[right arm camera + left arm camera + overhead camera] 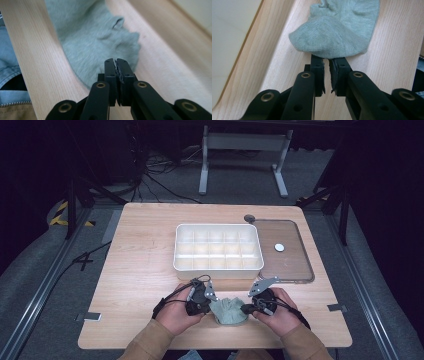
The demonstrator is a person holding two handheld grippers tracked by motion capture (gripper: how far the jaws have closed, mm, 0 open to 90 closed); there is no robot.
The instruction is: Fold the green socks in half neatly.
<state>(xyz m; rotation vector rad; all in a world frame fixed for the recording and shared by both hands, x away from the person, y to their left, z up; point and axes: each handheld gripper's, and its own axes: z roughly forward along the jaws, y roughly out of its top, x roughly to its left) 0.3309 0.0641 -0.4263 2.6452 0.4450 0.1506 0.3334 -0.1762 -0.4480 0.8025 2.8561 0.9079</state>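
Note:
A crumpled grey-green sock [230, 311] lies on the wooden table [145, 270] near its front edge, between my two grippers. My left gripper [212, 305] is at the sock's left side. In the left gripper view its jaws [327, 61] stand a little apart, with their tips at the rounded edge of the sock [334, 32] and the gap below them empty. My right gripper [246, 309] is at the sock's right side. In the right gripper view its jaws [116, 62] are pressed together over the sock [95, 47], with nothing visible between them.
A white tray [218, 269] divided into several compartments stands behind the sock at mid-table. A clear flat lid [297, 267] lies to its right with a small white disc [279, 247] on it. A dark round object [249, 218] sits at the lid's far corner.

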